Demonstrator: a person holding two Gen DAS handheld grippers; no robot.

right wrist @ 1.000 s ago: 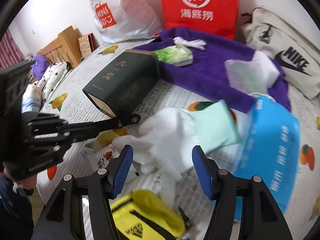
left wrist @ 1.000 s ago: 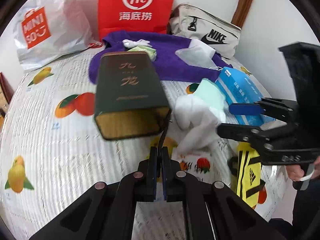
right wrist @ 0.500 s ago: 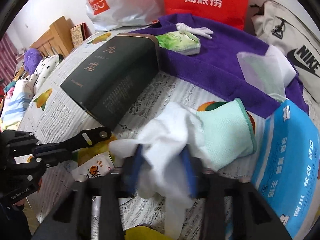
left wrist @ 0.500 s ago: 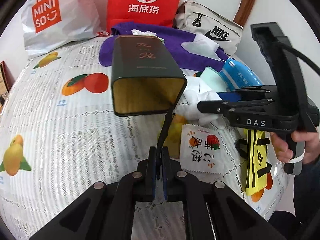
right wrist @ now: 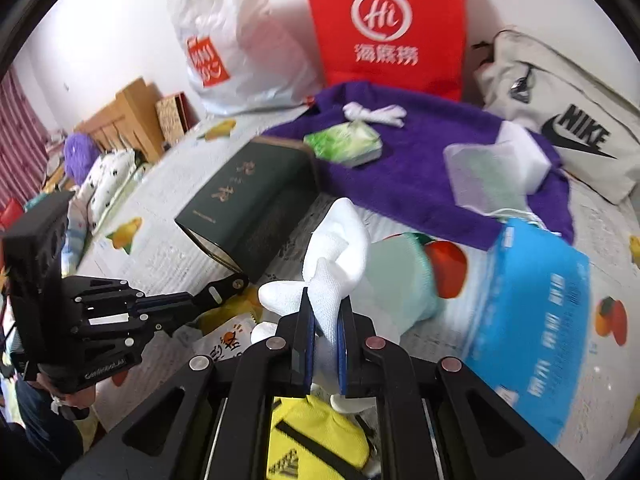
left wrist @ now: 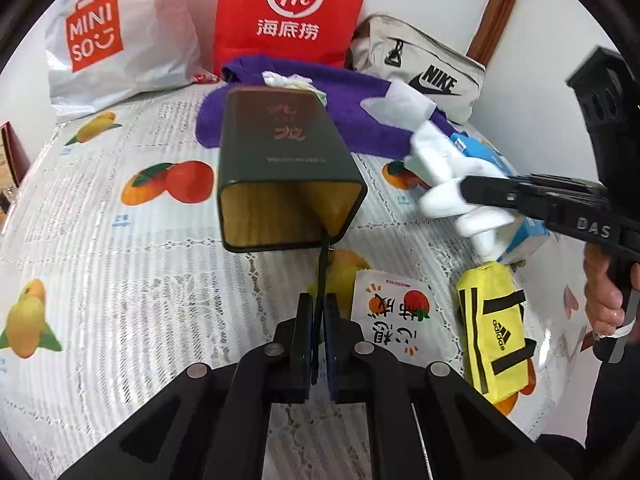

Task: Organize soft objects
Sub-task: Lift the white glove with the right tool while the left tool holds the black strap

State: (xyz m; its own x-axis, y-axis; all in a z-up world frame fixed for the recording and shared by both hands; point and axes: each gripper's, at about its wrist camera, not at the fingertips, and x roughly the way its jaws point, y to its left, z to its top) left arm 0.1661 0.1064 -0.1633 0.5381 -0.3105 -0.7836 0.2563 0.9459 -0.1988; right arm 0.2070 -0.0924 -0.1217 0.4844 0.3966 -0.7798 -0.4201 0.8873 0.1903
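Observation:
A white knit glove (right wrist: 336, 240) with a mint-green cuff (right wrist: 400, 276) hangs above the fruit-print tablecloth (left wrist: 120, 240). My right gripper (right wrist: 324, 304) is closing its jaws, and its pads press on the glove's fingers. In the left wrist view the right gripper (left wrist: 468, 196) comes in from the right with the glove (left wrist: 444, 176) bunched at its tip. A dark green box (left wrist: 280, 152) lies on its side, its gold-lined open end facing me. My left gripper (left wrist: 319, 308) is shut on a thin black tab (left wrist: 324, 268) at the box's rim.
A yellow Adidas pouch (left wrist: 492, 332), a snack packet (left wrist: 396, 316) and a blue tissue pack (right wrist: 532, 300) lie near the front right. A purple towel (right wrist: 420, 168) behind carries small packets. Miniso (left wrist: 100, 40), red (left wrist: 288, 8) and Nike (left wrist: 424, 76) bags line the wall.
My right gripper went from wide open around the glove to pinching it, then lifted it off the cloth. The left gripper kept its hold while the box's open end turned toward me.

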